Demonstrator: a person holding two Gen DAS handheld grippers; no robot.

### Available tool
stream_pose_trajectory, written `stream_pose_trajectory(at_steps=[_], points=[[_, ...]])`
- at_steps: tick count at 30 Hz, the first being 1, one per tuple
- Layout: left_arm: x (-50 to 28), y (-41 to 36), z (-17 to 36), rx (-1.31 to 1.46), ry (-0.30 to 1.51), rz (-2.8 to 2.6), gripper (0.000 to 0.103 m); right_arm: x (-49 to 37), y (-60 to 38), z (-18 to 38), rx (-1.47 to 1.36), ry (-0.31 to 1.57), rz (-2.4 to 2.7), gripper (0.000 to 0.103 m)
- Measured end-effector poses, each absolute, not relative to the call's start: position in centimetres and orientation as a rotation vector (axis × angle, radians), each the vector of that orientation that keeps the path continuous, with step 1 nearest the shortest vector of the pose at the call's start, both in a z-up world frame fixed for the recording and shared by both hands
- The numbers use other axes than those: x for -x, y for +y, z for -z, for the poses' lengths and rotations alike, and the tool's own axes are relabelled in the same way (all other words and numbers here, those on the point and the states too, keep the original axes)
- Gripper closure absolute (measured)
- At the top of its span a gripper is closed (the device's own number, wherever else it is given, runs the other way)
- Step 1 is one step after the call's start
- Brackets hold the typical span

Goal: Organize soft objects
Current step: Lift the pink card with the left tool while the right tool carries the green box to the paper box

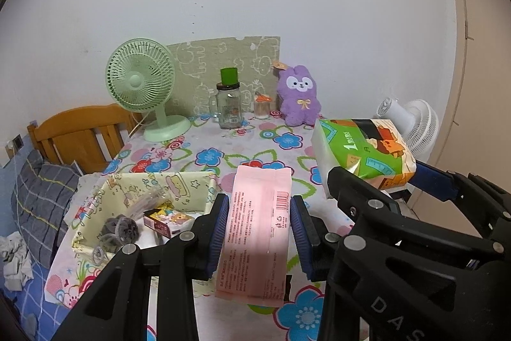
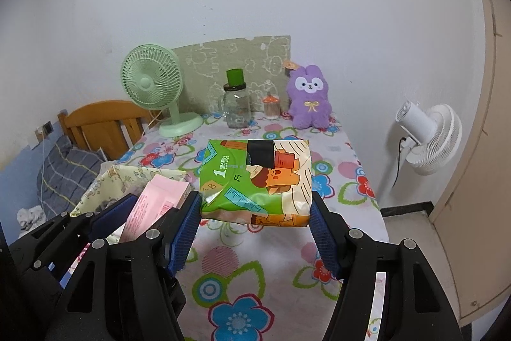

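Both packs are lifted, none binned: left tongs (image 1: 259, 232) pinch the pink pack (image 1: 257, 232), right tongs (image 2: 255, 232) the tissues (image 2: 255, 181); basket (image 1: 191, 181) waits near left; plush (image 1: 298, 96) untouched far.

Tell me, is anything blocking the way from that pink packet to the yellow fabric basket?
Nothing visible does. The pink packet, held in the left gripper, hangs just right of the yellow basket, whose top is open. A small box and a grey scrunchie lie inside, leaving room.
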State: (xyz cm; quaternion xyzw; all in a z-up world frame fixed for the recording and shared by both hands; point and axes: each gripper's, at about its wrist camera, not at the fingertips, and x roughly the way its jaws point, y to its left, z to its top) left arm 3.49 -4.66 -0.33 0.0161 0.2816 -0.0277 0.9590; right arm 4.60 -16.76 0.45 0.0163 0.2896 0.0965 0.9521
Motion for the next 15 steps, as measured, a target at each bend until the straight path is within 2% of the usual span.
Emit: stream_pose_trajectory(at_steps=[15], points=[[-5.0,-1.0,-0.2,-0.041,0.564,0.017,0.063,-6.1,-12.8,-1.3,-0.016,0.578,-0.246,0.034]])
